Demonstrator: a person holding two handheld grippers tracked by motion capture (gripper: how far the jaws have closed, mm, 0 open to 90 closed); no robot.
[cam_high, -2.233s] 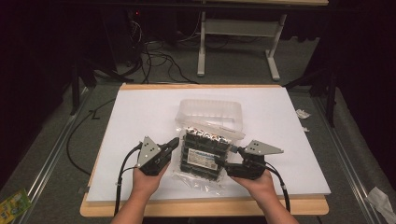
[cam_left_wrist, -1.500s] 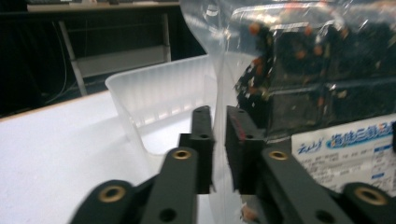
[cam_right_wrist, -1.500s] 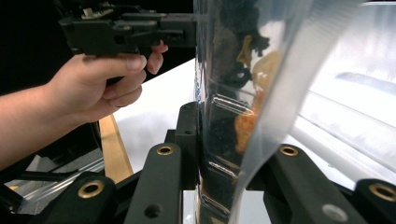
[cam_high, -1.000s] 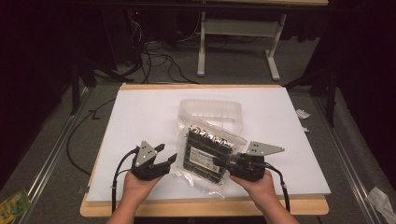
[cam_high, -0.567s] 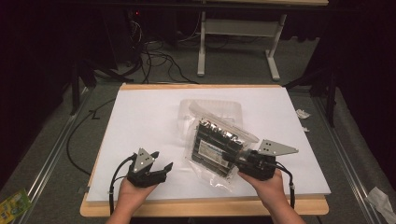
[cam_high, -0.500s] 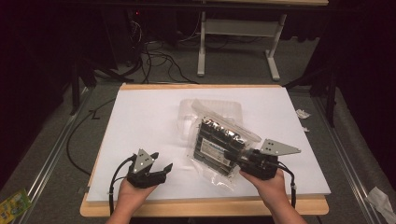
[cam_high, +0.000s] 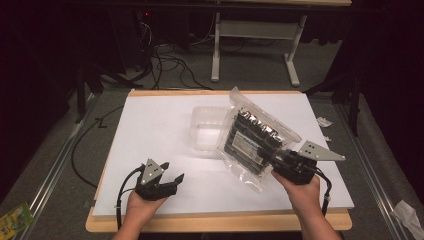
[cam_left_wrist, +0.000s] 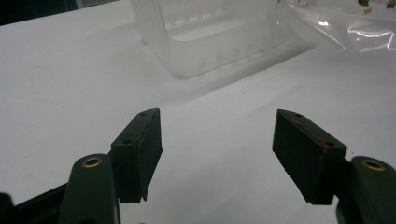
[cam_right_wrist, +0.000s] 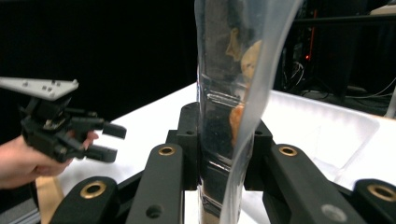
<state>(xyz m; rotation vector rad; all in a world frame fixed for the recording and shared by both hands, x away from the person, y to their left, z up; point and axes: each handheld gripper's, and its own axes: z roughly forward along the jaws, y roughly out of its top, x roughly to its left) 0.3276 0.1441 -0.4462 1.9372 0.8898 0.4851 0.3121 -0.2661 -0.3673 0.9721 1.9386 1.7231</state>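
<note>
Right gripper (cam_high: 280, 161) held clear bag (cam_high: 255, 140) of dark packed items, jaws clamped on its near edge. Bag tilted up, long axis running from gripper toward far left, upper part over clear tray (cam_high: 207, 131) on table (cam_high: 150, 125). Left gripper (cam_high: 170, 181) apart at near left, jaws just opened wide, nothing between. Right hand nearer to tray. Bag contents hard to make out.

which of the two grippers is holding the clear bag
The right gripper: its jaws pinch the clear bag, lifting it. The left gripper is open, holding nothing.
</note>
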